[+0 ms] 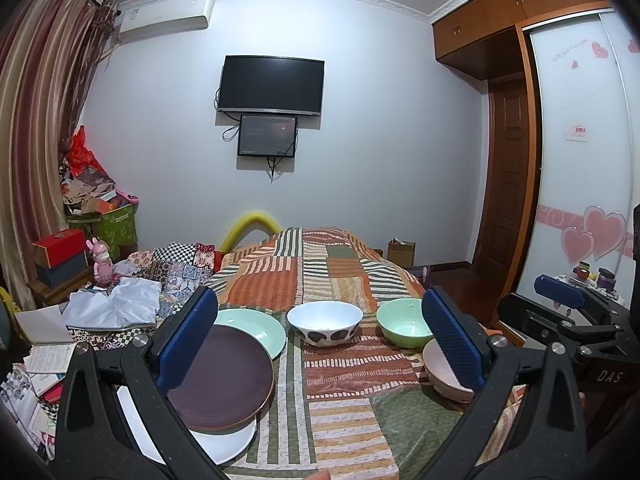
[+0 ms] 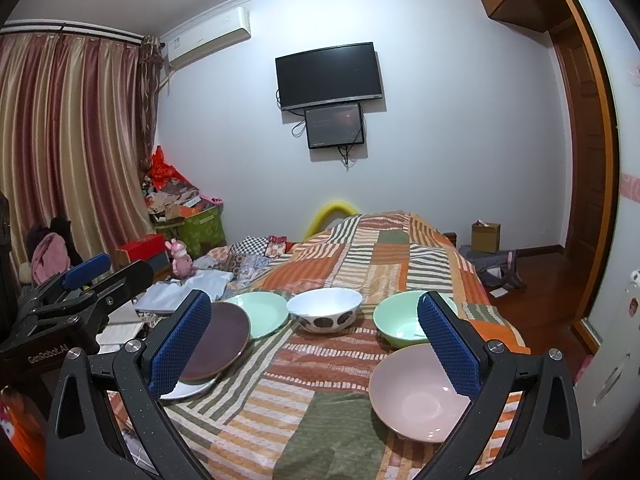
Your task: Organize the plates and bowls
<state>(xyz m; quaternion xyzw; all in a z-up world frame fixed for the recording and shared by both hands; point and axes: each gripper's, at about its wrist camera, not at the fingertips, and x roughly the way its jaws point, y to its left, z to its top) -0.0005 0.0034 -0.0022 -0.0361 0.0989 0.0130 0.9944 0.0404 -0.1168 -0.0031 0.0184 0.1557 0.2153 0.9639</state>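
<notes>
Wall: TV [image 1: 271,85], small screen [image 1: 267,136] just below, AC [image 1: 166,17] top left. Striped curtain [image 2: 68,136] left. Patchwork bedspread [image 2: 360,264]. Pink figurine [image 1: 103,262], white cloth [image 1: 116,307], cardboard box [image 2: 485,237] on floor.

Open bedspread [image 2: 320,400] between plates [image 2: 216,340] and seemingly bowls [image 2: 416,392].

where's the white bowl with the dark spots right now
The white bowl with dark spots sits mid-frame in both wrist views on the patchwork bedspread, between the mint green plate on its left and the mint green bowl on its right.
</notes>
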